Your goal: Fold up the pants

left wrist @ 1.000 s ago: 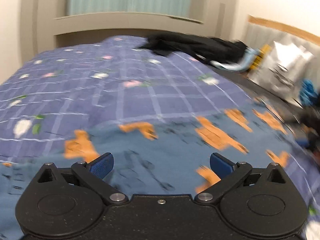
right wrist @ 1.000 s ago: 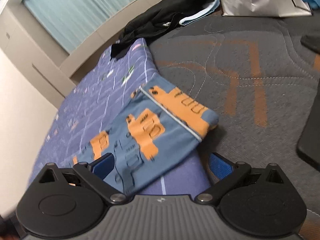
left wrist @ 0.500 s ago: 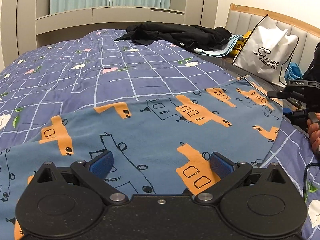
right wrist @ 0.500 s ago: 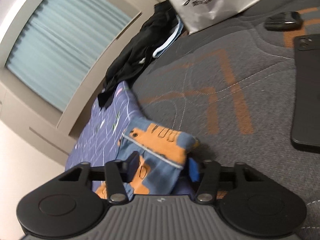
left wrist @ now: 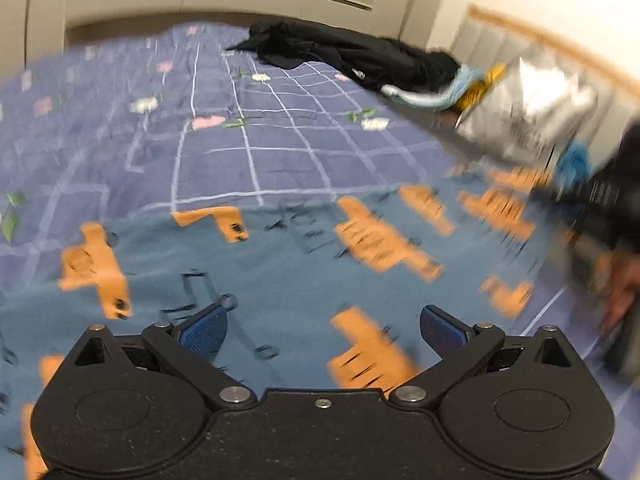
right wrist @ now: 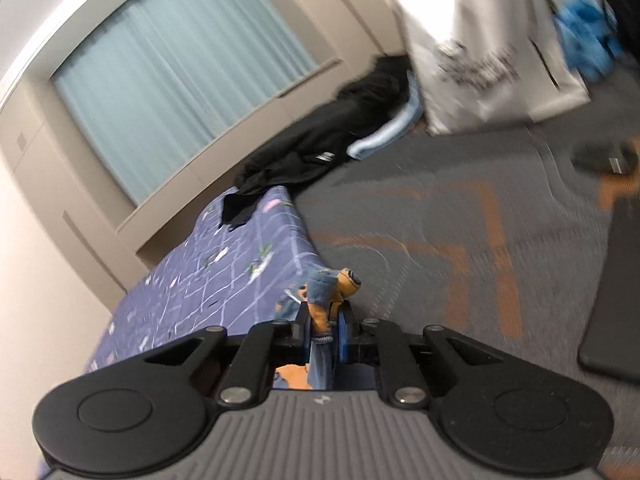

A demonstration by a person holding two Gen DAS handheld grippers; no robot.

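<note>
Blue pants (left wrist: 304, 280) with orange excavator prints lie spread across the purple checked quilt (left wrist: 240, 136). My left gripper (left wrist: 322, 330) hovers over them, open, with nothing between its blue pads. In the right wrist view a bunched corner of the pants (right wrist: 332, 292) sticks up between the blue pads. My right gripper (right wrist: 324, 340) has its jaws closing, and the pads press on that fabric. The corner is lifted off the bed. At the right edge of the left wrist view the right gripper and a hand (left wrist: 620, 296) show as a blur.
Black clothes (left wrist: 352, 56) and a light blue cloth (right wrist: 384, 136) lie at the far end of the bed. A white paper bag (right wrist: 488, 52) stands on the grey and orange mattress (right wrist: 460, 240). A dark phone (right wrist: 616, 300) lies at right. Curtains (right wrist: 180, 72) hang behind.
My right gripper went from wide open to closed on the pants corner and raised it. The left wrist view has shifted and blurred; the left gripper stays open over the pants.
</note>
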